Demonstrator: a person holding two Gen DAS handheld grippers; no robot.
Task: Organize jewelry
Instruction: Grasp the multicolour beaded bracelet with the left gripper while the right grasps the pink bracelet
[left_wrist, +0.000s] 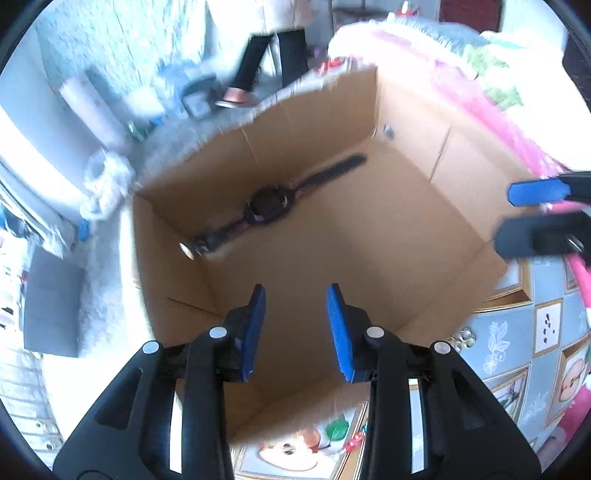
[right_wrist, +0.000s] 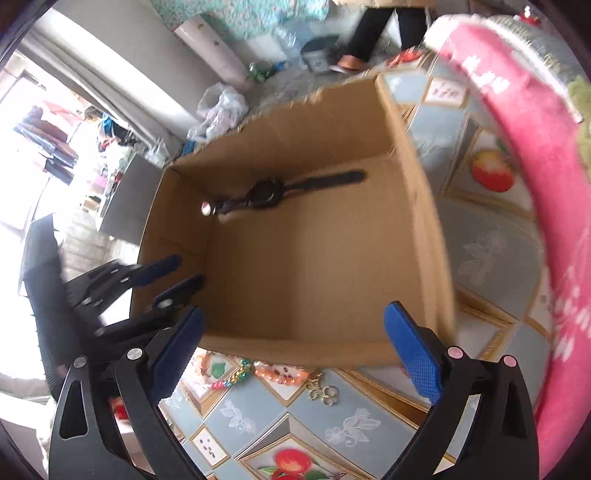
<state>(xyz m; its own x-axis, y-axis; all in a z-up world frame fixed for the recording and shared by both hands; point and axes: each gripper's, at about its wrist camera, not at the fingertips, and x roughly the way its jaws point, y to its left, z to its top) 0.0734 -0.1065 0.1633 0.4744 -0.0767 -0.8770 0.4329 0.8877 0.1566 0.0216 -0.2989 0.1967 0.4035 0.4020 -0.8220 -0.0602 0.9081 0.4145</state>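
Observation:
An open cardboard box (left_wrist: 177, 288) (right_wrist: 314, 125) stands on a patterned tablecloth (right_wrist: 332, 428). On its floor near the far wall lies a black wristwatch (left_wrist: 267, 205) (right_wrist: 266, 194), strap stretched out, with a shiny round piece at one end. My left gripper (left_wrist: 297, 328) hangs over the box's near-left part, open, nothing between its blue pads; it also shows as the left gripper (right_wrist: 173, 277) at the box's left wall. My right gripper (right_wrist: 295, 343) is open wide and empty above the box's near edge. In front of the box lie orange bead bracelets (right_wrist: 280, 371) and gold rings (right_wrist: 327, 395).
A pink fabric (right_wrist: 535, 184) lies along the table's right side. A person's legs (right_wrist: 373, 33) stand on the floor beyond the box, next to a white roll (right_wrist: 214, 51) and plastic bags (right_wrist: 219, 110). A small shiny item (left_wrist: 388, 131) sits in the box's far corner.

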